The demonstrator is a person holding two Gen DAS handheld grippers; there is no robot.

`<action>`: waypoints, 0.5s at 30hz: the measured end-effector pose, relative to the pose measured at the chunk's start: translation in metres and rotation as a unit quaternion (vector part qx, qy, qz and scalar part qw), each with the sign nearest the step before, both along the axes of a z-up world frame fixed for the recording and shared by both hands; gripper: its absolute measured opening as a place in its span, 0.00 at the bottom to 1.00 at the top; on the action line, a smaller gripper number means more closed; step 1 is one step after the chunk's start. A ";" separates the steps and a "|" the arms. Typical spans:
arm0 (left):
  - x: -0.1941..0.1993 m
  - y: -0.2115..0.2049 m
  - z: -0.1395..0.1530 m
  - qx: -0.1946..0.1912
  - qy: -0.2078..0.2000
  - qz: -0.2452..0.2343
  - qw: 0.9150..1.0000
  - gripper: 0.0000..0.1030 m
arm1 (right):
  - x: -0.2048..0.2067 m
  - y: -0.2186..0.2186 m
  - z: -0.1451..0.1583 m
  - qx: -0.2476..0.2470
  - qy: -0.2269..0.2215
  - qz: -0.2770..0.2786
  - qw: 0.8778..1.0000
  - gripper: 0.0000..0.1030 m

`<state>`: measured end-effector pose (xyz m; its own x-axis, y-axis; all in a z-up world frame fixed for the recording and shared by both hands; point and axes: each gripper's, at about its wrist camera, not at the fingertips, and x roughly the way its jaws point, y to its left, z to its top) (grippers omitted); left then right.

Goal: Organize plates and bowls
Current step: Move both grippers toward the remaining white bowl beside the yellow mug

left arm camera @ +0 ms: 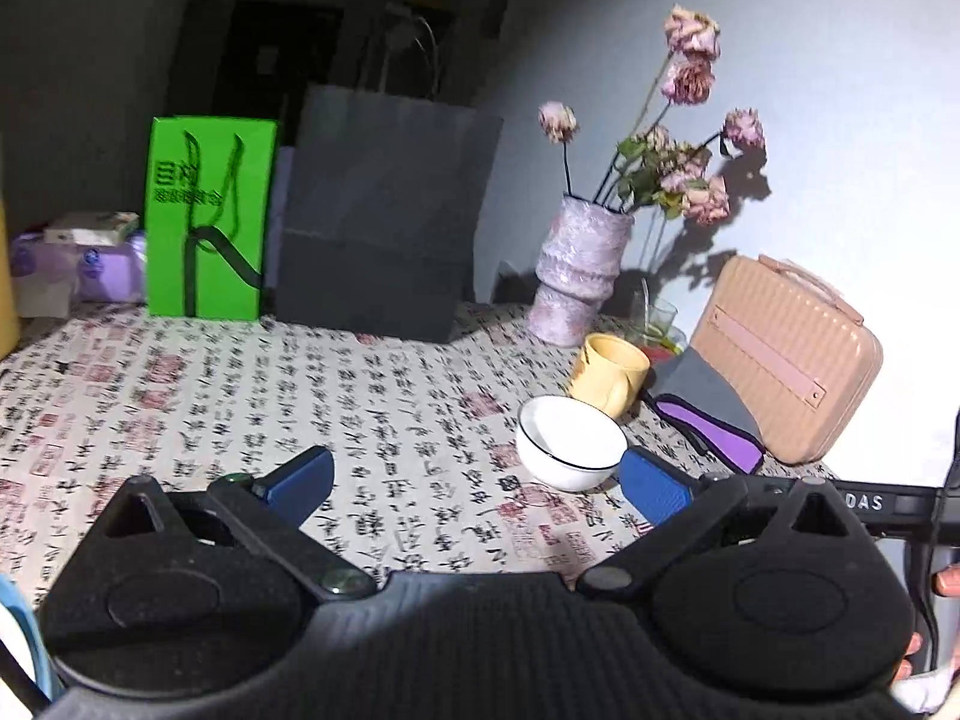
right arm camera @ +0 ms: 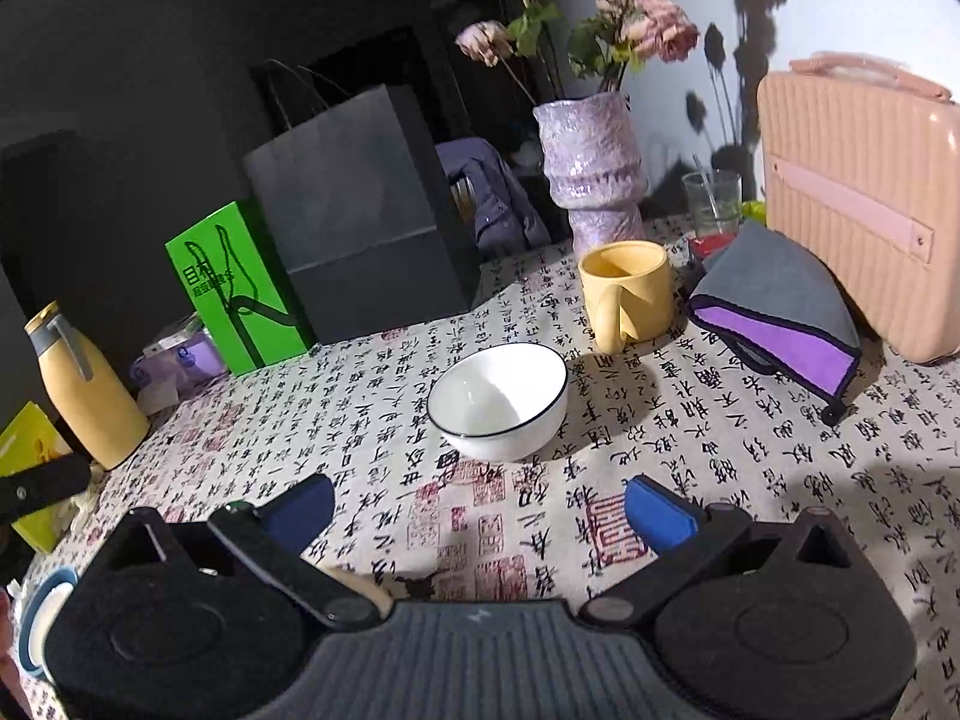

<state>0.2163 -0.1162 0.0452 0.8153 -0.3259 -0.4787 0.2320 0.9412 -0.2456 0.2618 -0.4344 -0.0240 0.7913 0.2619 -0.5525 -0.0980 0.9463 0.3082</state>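
Step in hand, by judgement: approach to first pick-up; nothing gathered yet.
Bowl (right arm camera: 498,401): white, dark-rimmed, upright, empty; centre of right wrist frame, on worktop (right arm camera: 720,480), near mug (right arm camera: 627,303).
Right gripper (right arm camera: 480,510): fingers spread, nothing between them, aimed at bowl, short of it.
Left gripper (left arm camera: 477,477): fingers likewise released, empty, level over worktop; bowl (left arm camera: 570,443) just off right finger, right of centre.
Blue-rimmed dish (right arm camera: 42,624): lower left edge, partly hidden; likely stacking place.
Next move: advance, straddle bowl rim, close.
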 end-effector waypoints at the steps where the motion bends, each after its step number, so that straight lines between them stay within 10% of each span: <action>1: 0.006 -0.004 0.001 0.004 0.006 0.001 1.000 1.00 | 0.006 -0.002 0.000 0.004 0.004 0.000 1.000 1.00; 15: 0.111 -0.065 0.004 0.044 0.070 0.028 0.996 1.00 | 0.112 -0.019 0.001 0.016 0.075 0.007 0.997 1.00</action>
<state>0.3271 -0.1811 0.0494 0.7540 -0.2343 -0.6136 0.1487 0.9709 -0.1880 0.3735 -0.4531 -0.0226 0.6959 0.2916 -0.6563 -0.0614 0.9347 0.3502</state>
